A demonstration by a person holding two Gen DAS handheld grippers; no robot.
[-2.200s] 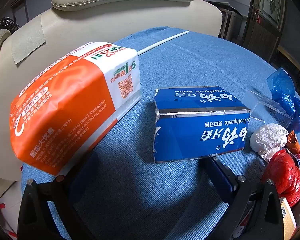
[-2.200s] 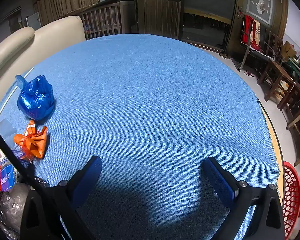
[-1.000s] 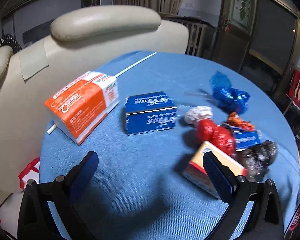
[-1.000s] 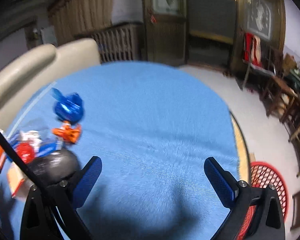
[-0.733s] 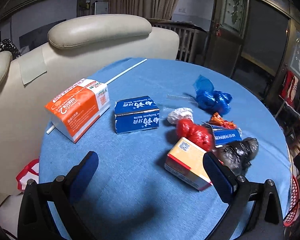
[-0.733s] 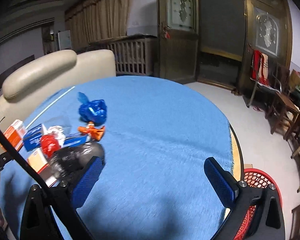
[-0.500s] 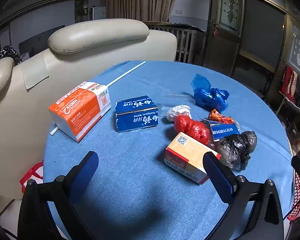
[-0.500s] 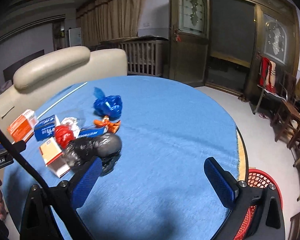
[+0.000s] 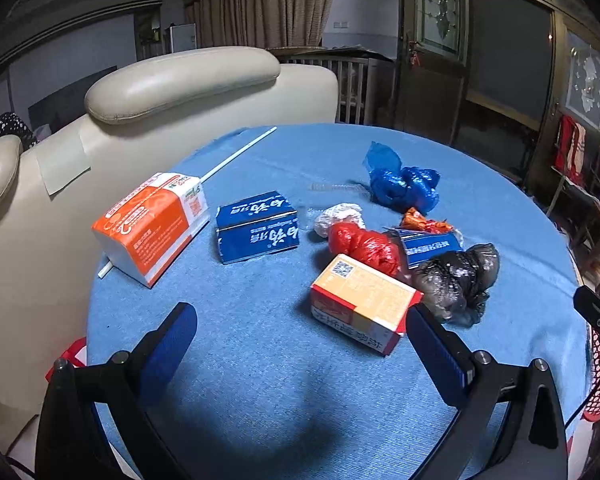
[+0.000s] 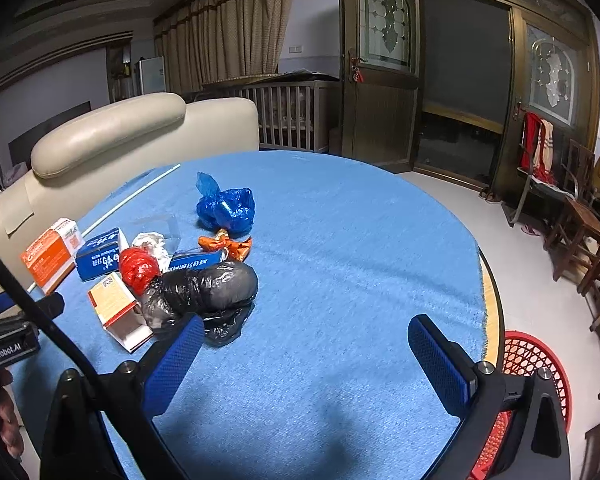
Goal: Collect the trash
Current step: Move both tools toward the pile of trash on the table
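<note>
Trash lies on a round table with a blue cloth [image 9: 284, 368]: an orange and white carton [image 9: 152, 224], a blue toothpaste box [image 9: 258, 227], a yellow and red box [image 9: 362, 304], a red bag [image 9: 362, 245], a black bag [image 9: 458, 280], a blue bag [image 9: 404, 186], a white wad [image 9: 338, 216] and an orange wrapper [image 9: 424, 224]. My left gripper [image 9: 300, 340] is open and empty, above the table's near edge. My right gripper [image 10: 302, 354] is open and empty, its left finger close to the black bag [image 10: 204, 284].
A red mesh basket [image 10: 534, 364] stands on the floor past the table's right edge. A cream leather sofa [image 9: 172, 92] backs the table's far left side. A thin white rod [image 9: 240, 154] lies along that edge. Wooden chairs [image 10: 580, 232] stand at right.
Both grippers have pulled back and up from the table. The whole trash pile has come into both views, and the red basket now shows in the right wrist view.
</note>
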